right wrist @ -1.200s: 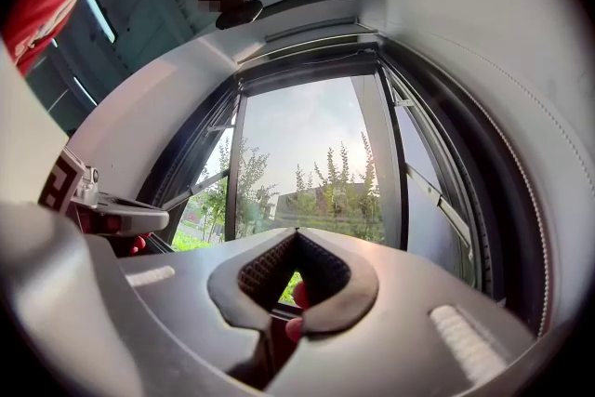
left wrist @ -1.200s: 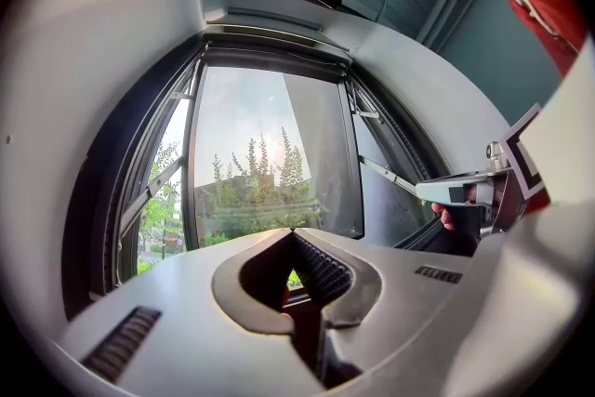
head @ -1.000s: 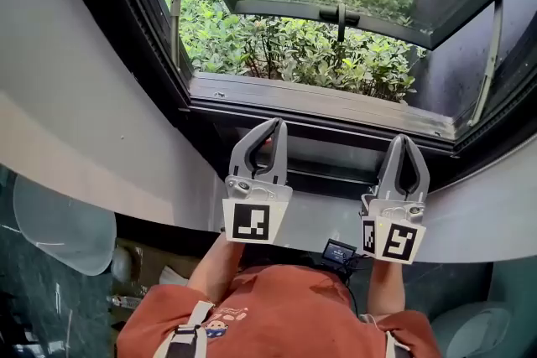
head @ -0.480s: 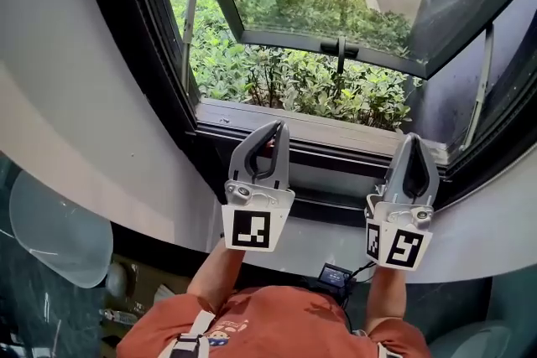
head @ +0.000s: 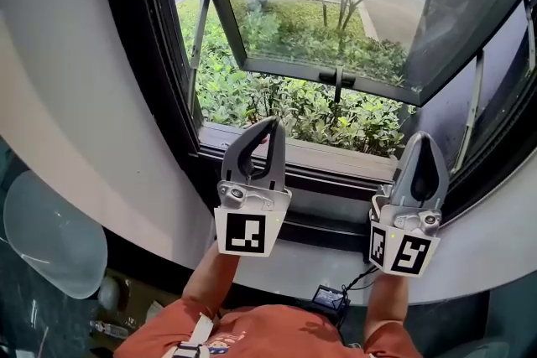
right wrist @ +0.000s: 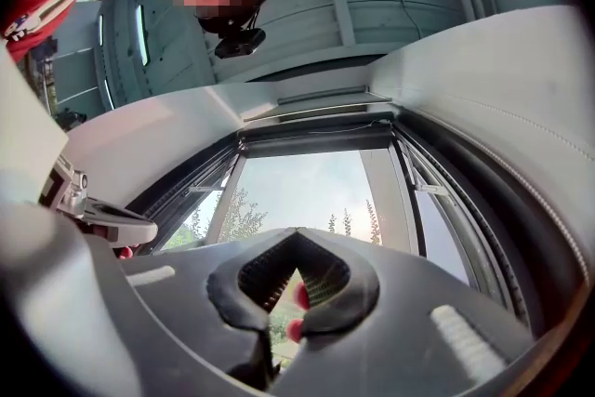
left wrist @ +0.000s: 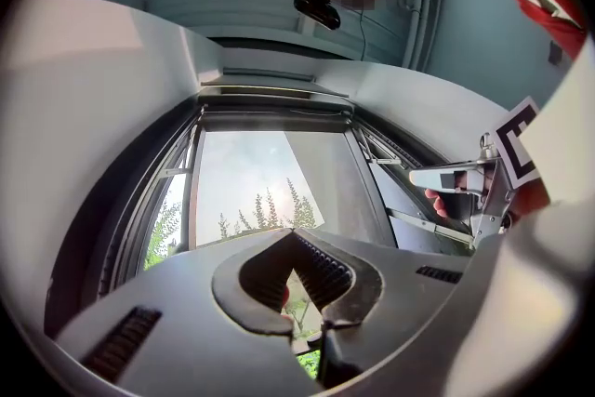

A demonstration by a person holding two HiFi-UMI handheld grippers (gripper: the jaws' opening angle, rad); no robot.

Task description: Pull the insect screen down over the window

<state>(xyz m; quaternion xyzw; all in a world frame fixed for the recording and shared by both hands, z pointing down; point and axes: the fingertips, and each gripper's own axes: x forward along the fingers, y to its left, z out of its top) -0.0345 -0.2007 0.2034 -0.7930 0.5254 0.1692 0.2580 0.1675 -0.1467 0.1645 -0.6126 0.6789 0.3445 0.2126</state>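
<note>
1. Grey jaws on both your tools are pressed together with nothing between them. The left gripper (head: 270,123) and the right gripper (head: 425,137) are empty, their tips raised towards the window frame (head: 172,96).
2. The insect screen (right wrist: 316,142) is not down. In both gripper views it reads as a dark band across the top of the opening, above and ahead of each pair of jaws and well apart from them. Between that band and your tips the opening is uncovered.
3. The step in hand, as I judge it, is the reach up to the screen's bottom bar. No grip has been made yet.
4. For the next move, bring the tips to the band and part the jaws. Close one pair on the bar at each side so it comes down level, then draw it towards the sill (head: 310,153) below your jaws.
5. The glass sash (head: 336,4) stands swung outward beyond your tips, its handle (head: 338,80) on the lower rail. The screen probably runs inside it, but you cannot confirm that from here.
6. The head view cuts off the top of the frame, so the screen is missing there. The gripper views bend the band too much to show a tab or cord. The small red spots (right wrist: 299,295) in the gap behind the right jaws are too small to identify.
</note>
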